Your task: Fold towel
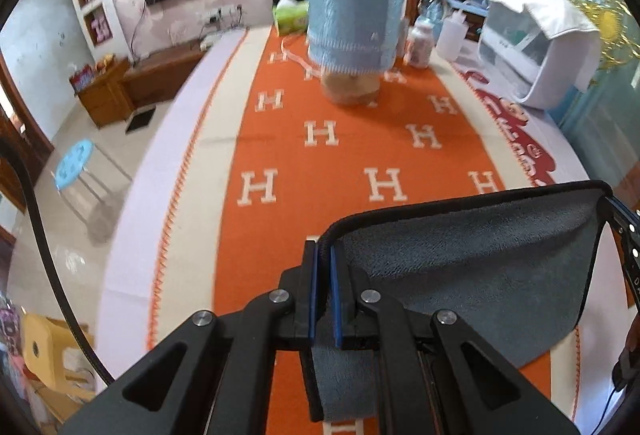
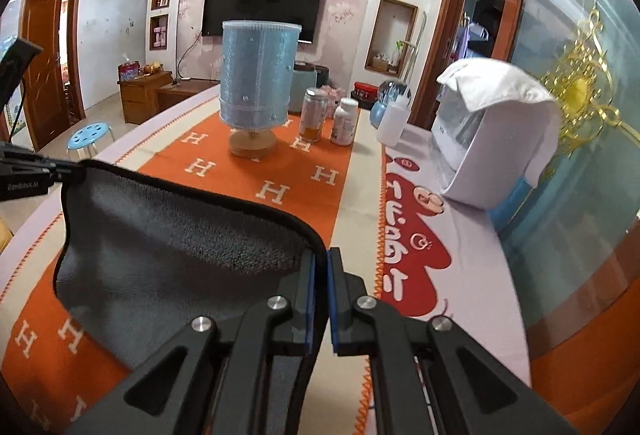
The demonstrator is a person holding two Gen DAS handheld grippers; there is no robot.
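A dark grey towel (image 1: pixel 480 267) with a black hem hangs stretched between my two grippers above the orange table runner (image 1: pixel 340 155). My left gripper (image 1: pixel 324 255) is shut on one top corner of it. In the right wrist view the towel (image 2: pixel 168 255) spreads to the left, and my right gripper (image 2: pixel 322 259) is shut on its other top corner. The left gripper (image 2: pixel 60 171) shows at the far left of that view, holding the far corner. The towel's lower part sags below the taut top hem.
A blue-shaded lamp (image 2: pixel 258 79) stands mid-table with bottles (image 2: pixel 344 121) and a jar (image 2: pixel 312 115) beside it. A white appliance (image 2: pixel 492 139) with a white cloth on top sits at the right. A tissue box (image 1: pixel 290 15) is behind the lamp. A blue stool (image 1: pixel 74 163) stands on the floor at the left.
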